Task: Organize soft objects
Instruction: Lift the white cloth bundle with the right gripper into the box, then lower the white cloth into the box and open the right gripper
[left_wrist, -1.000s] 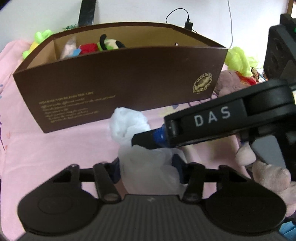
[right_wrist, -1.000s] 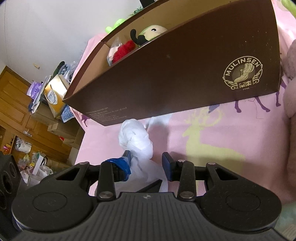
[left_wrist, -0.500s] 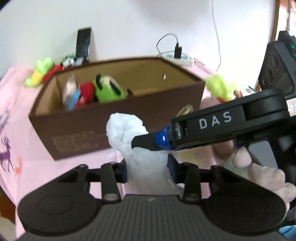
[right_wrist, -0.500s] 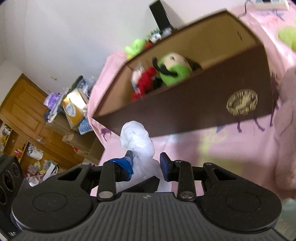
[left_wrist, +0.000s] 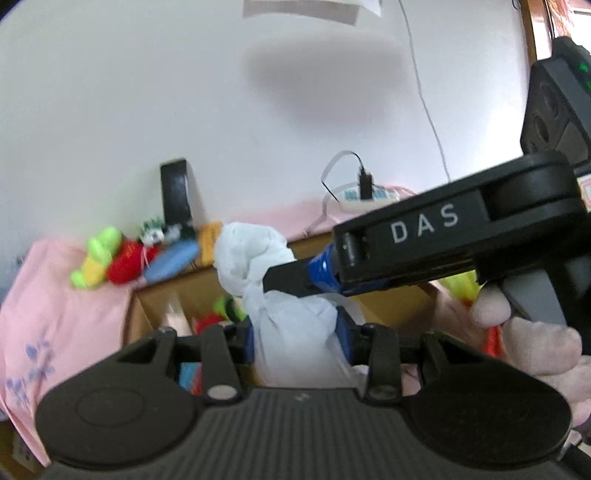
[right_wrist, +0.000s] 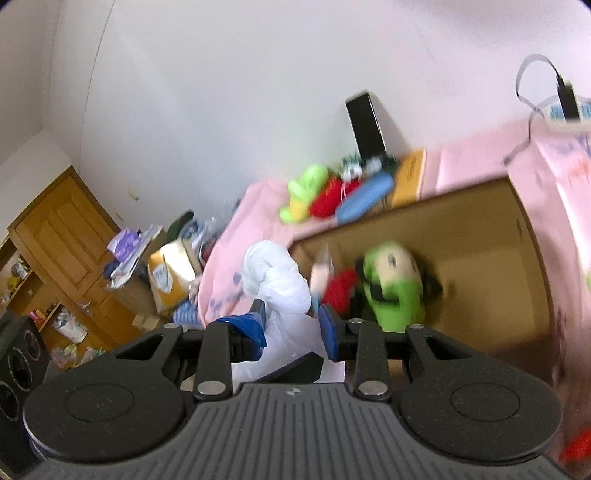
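White knotted cloth bundle (left_wrist: 275, 291), clamped by jaws of both left gripper (left_wrist: 295, 338) and right gripper (right_wrist: 291, 326), above open brown cardboard box (right_wrist: 476, 236) holding plush toys (right_wrist: 395, 288).

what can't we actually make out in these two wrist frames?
- Lower end of the white cloth bundle: both views, hidden behind the camera mounts.
- Box front wall and floor: left view, blocked by the left gripper and the bundle.
- Toys in the box, e.g. the green plush: motion blur, details unreadable.
- Right gripper body: left view, cut off at the right edge.
- Items by the wall: small, blurred.
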